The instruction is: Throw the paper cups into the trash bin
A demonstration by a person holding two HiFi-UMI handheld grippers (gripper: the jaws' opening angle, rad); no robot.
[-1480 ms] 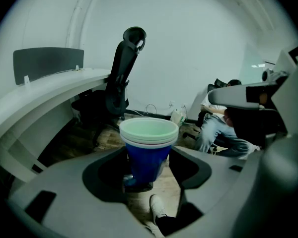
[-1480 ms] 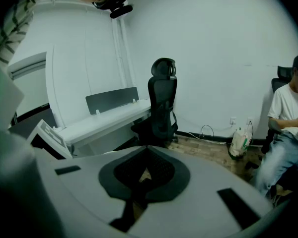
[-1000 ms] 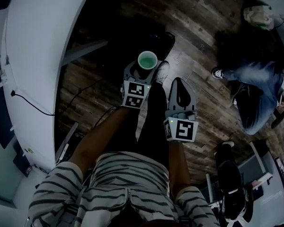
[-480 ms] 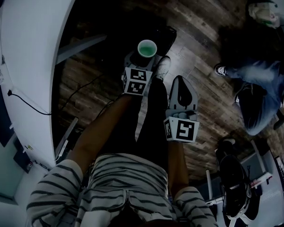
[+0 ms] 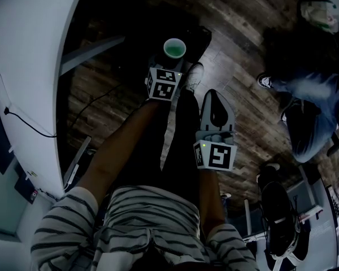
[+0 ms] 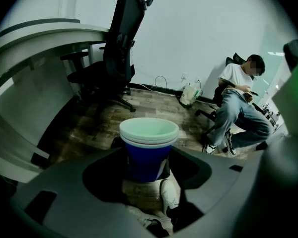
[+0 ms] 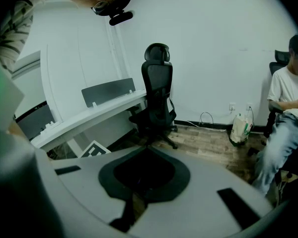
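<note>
Left gripper (image 5: 170,65) is held out ahead of the person's legs, its jaws closed onto a stack of paper cups (image 6: 148,148). The cups are blue outside with pale rims, upright, mouth up, and two nested rims show in the left gripper view. From the head view the cups hang above a dark boxy shape (image 5: 196,37) on the wood floor (image 5: 237,21); can't tell if that is the trash bin. The person's shoe (image 5: 193,78) sits just beside it, below the cups. Right gripper (image 5: 216,97) is lower and nearer the body, to the right of the left one. Its jaws are pressed together at the tips with nothing between them; only the rounded hollow behind the tips shows. A white curved desk (image 5: 34,66) runs down the left side. A black office chair (image 7: 158,93) stands by the desk near the wall. Another person (image 6: 236,108) sits on a chair to the right, well apart from both grippers. A bag (image 6: 189,94) rests on the floor against the wall.
</note>
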